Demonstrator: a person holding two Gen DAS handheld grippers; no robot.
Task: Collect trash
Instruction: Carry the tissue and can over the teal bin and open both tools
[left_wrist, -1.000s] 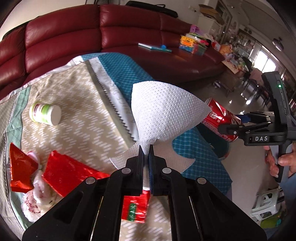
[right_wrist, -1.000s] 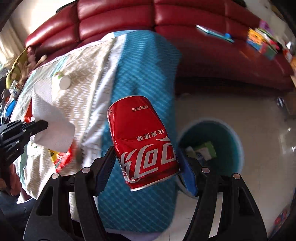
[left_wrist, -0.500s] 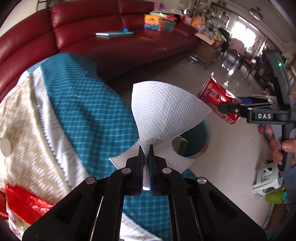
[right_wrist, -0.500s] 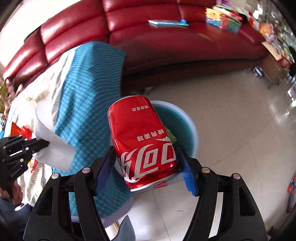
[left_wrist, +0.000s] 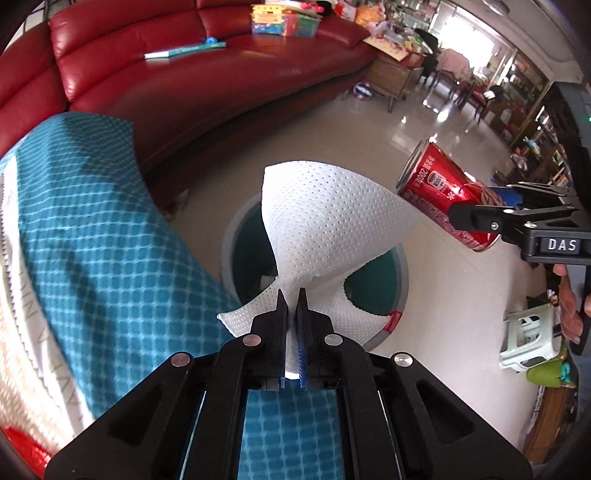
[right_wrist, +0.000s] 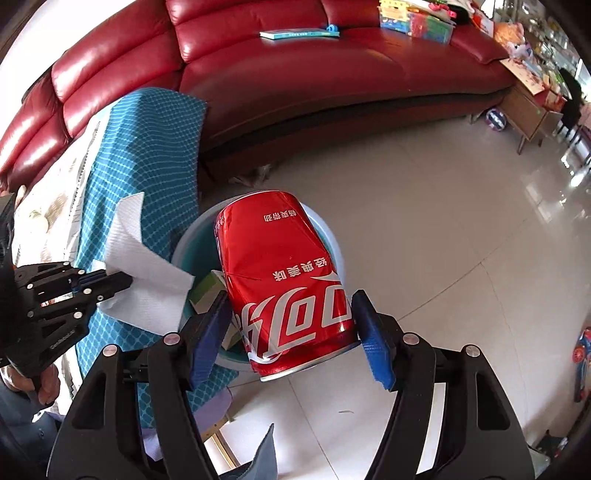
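Tablecloth (left_wrist: 96, 236): blue checked cloth hangs over the table edge at far left; nothing of the task rests on the visible part.
Left gripper (left_wrist: 291, 301): jaws pinched tight on a paper towel (left_wrist: 328, 218), held near its lower fold, just above the bin.
Paper towel: white, dimpled sheet, fanned upward from the pinch point. Judged very light and limp; it will likely flutter rather than drop straight, so release should be low and centred over the opening. Any fold serves as a hold.
Bin (left_wrist: 402, 273): round, grey rim, teal inside, standing on the tiled floor beside the table. Some cardboard scrap (right_wrist: 207, 291) already lies inside.
Right gripper (right_wrist: 291, 325): blue pads pressed against both sides of a can (right_wrist: 284, 273), which hangs over the bin's far half, tilted.
Can: red soda can, dented along its wall. Judged light, thin-walled and smooth; a harder squeeze would crush it further, and the glossy skin could slip. The present mid-body hold appears sound.
Sofa (right_wrist: 332, 74): red leather, behind the bin, well apart.
Status: both items are poised for dropping; neither is released yet.
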